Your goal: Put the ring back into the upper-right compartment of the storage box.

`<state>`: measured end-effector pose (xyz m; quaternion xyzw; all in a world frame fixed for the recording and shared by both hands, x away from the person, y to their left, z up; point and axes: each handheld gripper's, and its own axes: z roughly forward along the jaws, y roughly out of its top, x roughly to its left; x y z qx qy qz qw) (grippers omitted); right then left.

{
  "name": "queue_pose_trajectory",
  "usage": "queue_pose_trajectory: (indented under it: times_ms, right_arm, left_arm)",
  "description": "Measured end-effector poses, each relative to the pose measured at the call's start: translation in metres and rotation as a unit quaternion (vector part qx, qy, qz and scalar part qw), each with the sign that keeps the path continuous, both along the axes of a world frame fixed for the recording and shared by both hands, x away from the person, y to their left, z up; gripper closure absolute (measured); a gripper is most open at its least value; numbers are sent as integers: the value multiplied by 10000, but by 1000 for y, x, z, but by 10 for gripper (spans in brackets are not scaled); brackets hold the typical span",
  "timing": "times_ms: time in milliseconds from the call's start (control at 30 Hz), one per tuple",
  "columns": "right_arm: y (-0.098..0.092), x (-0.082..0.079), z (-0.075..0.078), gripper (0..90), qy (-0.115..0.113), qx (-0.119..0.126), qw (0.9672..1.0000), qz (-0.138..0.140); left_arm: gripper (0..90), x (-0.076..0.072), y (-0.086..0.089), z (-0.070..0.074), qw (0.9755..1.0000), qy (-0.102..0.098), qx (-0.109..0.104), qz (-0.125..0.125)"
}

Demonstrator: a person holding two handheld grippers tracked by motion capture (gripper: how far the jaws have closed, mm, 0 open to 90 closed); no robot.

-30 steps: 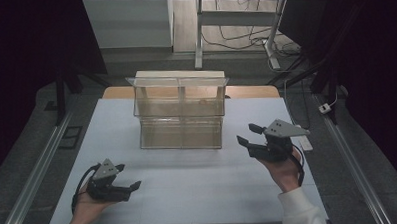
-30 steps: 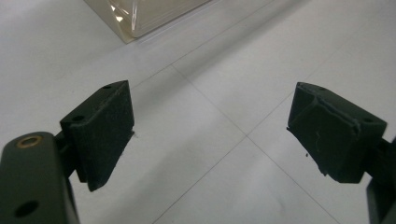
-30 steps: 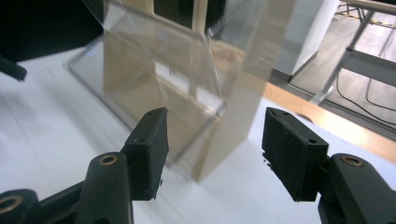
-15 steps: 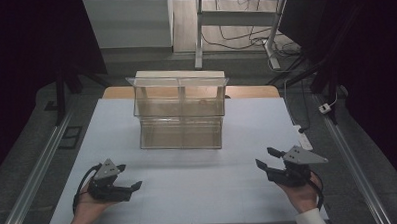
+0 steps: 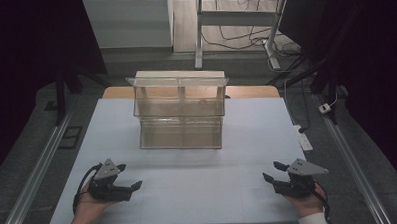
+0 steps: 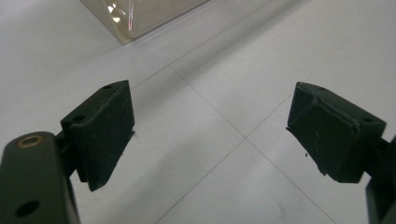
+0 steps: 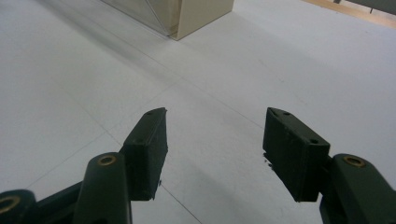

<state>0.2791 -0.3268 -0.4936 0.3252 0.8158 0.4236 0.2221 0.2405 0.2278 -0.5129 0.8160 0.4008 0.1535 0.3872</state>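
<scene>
From the high view, we rest our left claw (image 5: 123, 182) and right claw (image 5: 275, 177) on the near corners of the white counter (image 5: 199, 192), each well apart from the clear stacked container (image 5: 180, 110) that stands at the counter's middle, towards its far edge. Both claws point roughly inward and hold nothing.

In the left gripper view, our jaws stand wide apart over bare counter, and a corner of the clear container (image 6: 135, 18) sits ahead at upper left. No object lies between the pads.

In the right gripper view, our jaws are likewise apart and empty, with a corner of the container (image 7: 196, 16) ahead, and its cream-coloured side facing us.

We judge this a rest pose between moves. To reach the container well, we should keep both claws open, approach level from either side, and close evenly on its walls so the stacked tiers do not slide or tip
</scene>
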Motion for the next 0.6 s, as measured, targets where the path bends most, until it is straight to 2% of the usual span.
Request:
queue_pose_trajectory:
  times_ms: [333,600]
  right_arm:
    - [5,-1,0,396,-81,-149,9998,96]
    - [2,-1,1,393,-113,-115,9999,58]
  left_arm:
    - [147,0,0,0,10000,-7,5,1]
    - [147,1,1,-1,10000,1,4,-6]
